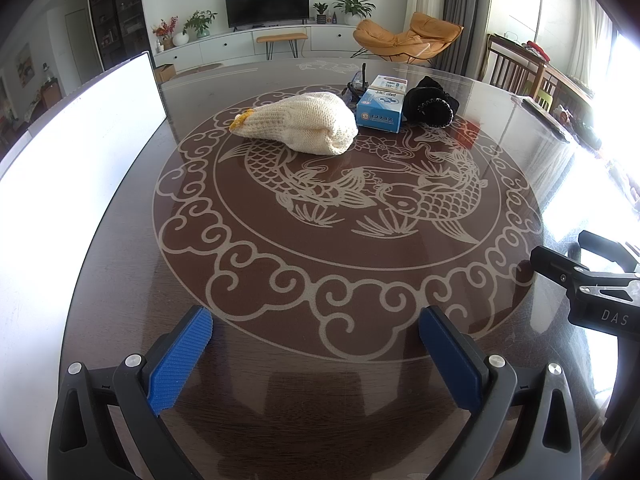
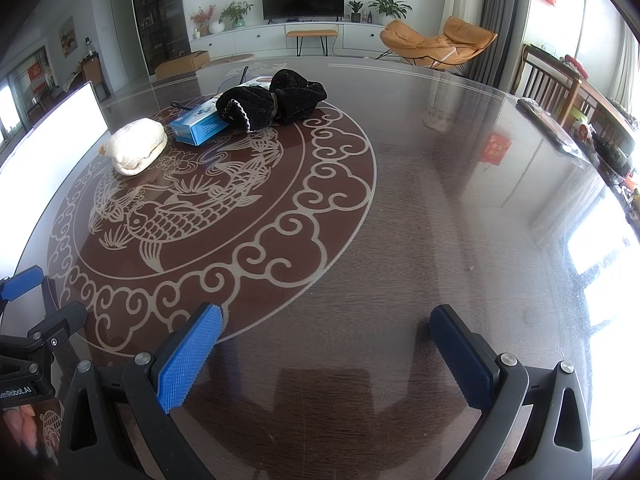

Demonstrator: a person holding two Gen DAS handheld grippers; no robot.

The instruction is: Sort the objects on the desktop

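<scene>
Right tongs [image 1: 600, 280] read "DAS"; left tongs [image 2: 24, 360] "Robot.AI".

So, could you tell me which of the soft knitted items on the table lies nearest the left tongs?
The cream knitted bundle with the yellow tip; the black knitted item sits farther back, beyond the blue box.

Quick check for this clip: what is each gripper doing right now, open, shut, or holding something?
Left gripper: open, empty, above the dark glass-topped table.
Right gripper: open, empty, above the same table.
</scene>
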